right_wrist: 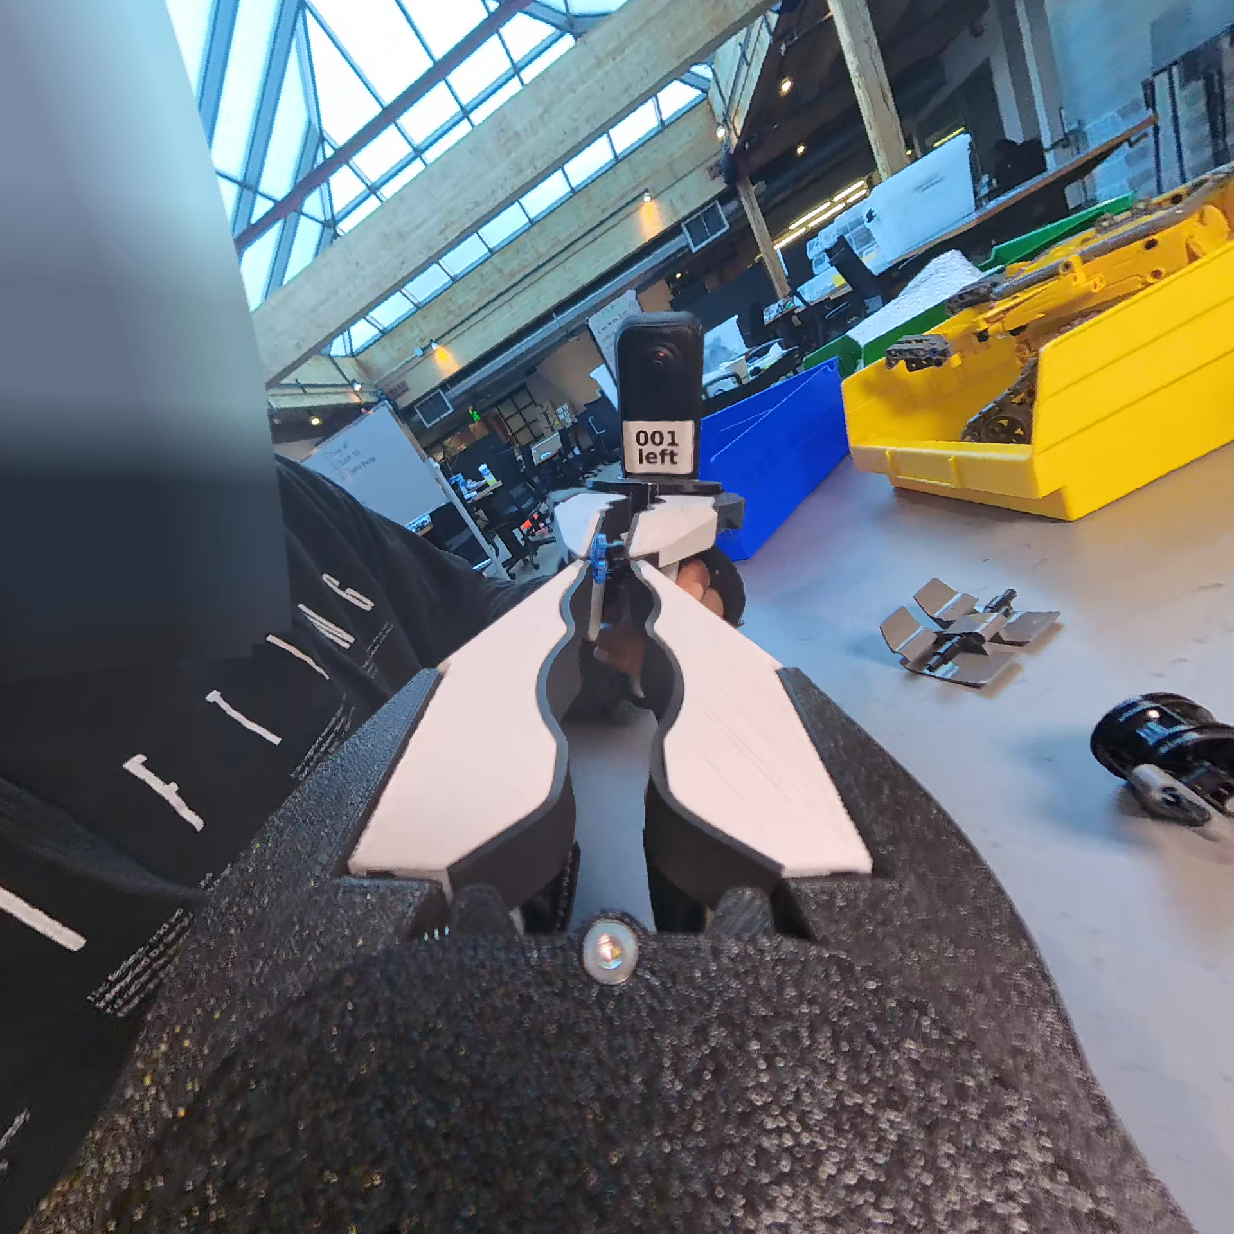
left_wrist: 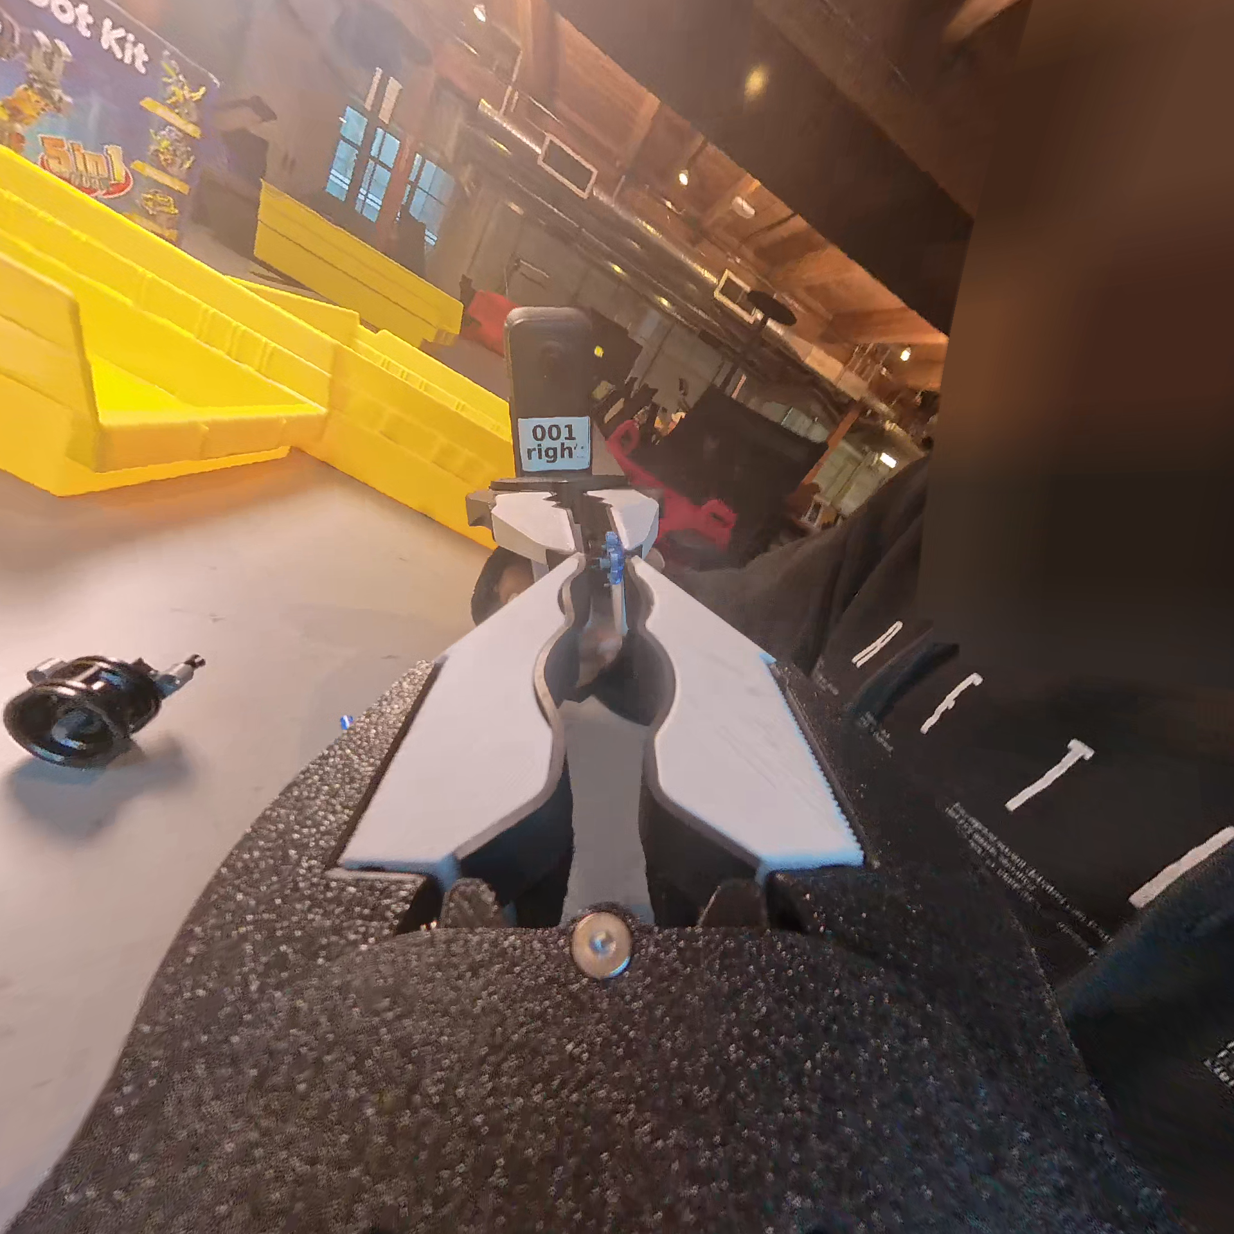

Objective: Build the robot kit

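Observation:
My left gripper (left_wrist: 606, 564) and my right gripper (right_wrist: 607, 567) point at each other above the grey table (left_wrist: 267, 601), tip to tip. Both pairs of jaws are closed to a narrow slit. A small blue gear (left_wrist: 611, 557) on a thin black part sits where the tips meet; it also shows in the right wrist view (right_wrist: 597, 557). Each gripper looks shut on this small assembly; which end each one pinches is hard to tell. The right gripper (left_wrist: 574, 524) shows opposite in the left wrist view, and the left gripper (right_wrist: 641, 527) shows opposite in the right wrist view.
A black wheel assembly (left_wrist: 80, 714) (right_wrist: 1168, 754) and a grey paddle-wheel part (right_wrist: 968, 634) lie on the table. Yellow bins (left_wrist: 200, 374) (right_wrist: 1068, 414), one holding parts, a blue bin (right_wrist: 768, 454) and a printed box (left_wrist: 100, 120) stand behind. A person in a black shirt (right_wrist: 200, 668) is close by. Left and right tips are no more than a few centimetres apart.

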Tool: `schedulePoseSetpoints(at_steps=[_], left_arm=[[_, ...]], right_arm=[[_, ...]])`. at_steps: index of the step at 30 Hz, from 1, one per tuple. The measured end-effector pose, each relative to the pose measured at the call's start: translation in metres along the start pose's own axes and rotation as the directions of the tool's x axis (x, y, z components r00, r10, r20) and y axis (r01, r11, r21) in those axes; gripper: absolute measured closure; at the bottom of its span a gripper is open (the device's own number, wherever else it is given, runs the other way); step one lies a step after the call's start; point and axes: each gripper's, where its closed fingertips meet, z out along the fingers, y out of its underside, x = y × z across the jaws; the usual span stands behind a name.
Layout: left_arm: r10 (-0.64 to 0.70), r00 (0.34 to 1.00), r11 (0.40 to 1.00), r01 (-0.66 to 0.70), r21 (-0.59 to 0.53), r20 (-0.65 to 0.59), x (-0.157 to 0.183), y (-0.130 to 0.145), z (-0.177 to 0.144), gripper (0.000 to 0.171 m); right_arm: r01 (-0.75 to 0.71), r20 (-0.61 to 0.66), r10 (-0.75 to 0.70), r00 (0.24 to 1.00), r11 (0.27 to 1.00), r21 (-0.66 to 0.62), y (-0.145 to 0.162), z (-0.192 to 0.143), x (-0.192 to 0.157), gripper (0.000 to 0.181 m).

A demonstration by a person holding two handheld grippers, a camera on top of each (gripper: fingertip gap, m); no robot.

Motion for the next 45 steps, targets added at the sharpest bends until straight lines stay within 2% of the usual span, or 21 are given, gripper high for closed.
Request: schedulePoseSetpoints(at_steps=[4, 9, 14, 17, 21, 24, 28, 34, 40, 43, 45], left_arm=[[0.216, 0.976, 0.974, -0.214, -0.075, 0.028, 0.007, 0.006, 0.001, 0.163], [0.397, 0.918, 0.911, -0.391, -0.129, 0.026, 0.019, 0.009, 0.004, 0.163], [0.587, 0.809, 0.796, -0.572, -0.199, 0.022, 0.029, 0.016, 0.006, 0.163], [0.659, 0.752, 0.736, -0.638, -0.226, 0.027, 0.031, 0.018, 0.006, 0.164], [0.701, 0.712, 0.694, -0.671, -0.259, 0.034, 0.029, 0.022, 0.006, 0.163], [0.704, 0.710, 0.690, -0.675, -0.261, 0.025, 0.030, 0.024, 0.006, 0.163], [0.757, 0.652, 0.631, -0.718, -0.294, 0.031, 0.027, 0.027, 0.006, 0.163], [0.767, 0.641, 0.614, -0.720, -0.323, 0.030, 0.023, 0.030, 0.006, 0.163], [0.739, 0.672, 0.645, -0.688, -0.333, 0.045, 0.020, 0.030, 0.005, 0.163], [0.694, 0.717, 0.696, -0.647, -0.311, 0.062, 0.018, 0.027, 0.005, 0.163], [0.610, 0.785, 0.776, -0.566, -0.280, 0.105, 0.011, 0.023, 0.004, 0.163]], right_arm=[[0.088, 0.029, -0.087, 0.996, 0.996, -0.034, 0.002, 0.000, -0.009, 0.166], [0.239, 0.045, -0.236, 0.971, 0.967, -0.084, 0.009, 0.000, -0.019, 0.166], [0.335, 0.080, -0.327, 0.942, 0.934, -0.125, 0.015, -0.002, -0.027, 0.163], [0.374, 0.086, -0.365, 0.927, 0.916, -0.144, 0.017, -0.002, -0.029, 0.164], [0.401, 0.091, -0.391, 0.916, 0.901, -0.167, 0.020, -0.003, -0.028, 0.167], [0.411, 0.103, -0.399, 0.911, 0.895, -0.172, 0.022, -0.003, -0.029, 0.168], [0.415, 0.109, -0.401, 0.910, 0.890, -0.191, 0.025, -0.005, -0.028, 0.171], [0.410, 0.106, -0.396, 0.912, 0.888, -0.207, 0.028, -0.006, -0.025, 0.171], [0.390, 0.094, -0.379, 0.921, 0.897, -0.208, 0.028, -0.006, -0.022, 0.170], [0.386, 0.076, -0.378, 0.923, 0.900, -0.201, 0.026, -0.006, -0.020, 0.170], [0.390, 0.024, -0.393, 0.919, 0.900, -0.193, 0.020, -0.006, -0.013, 0.170]])
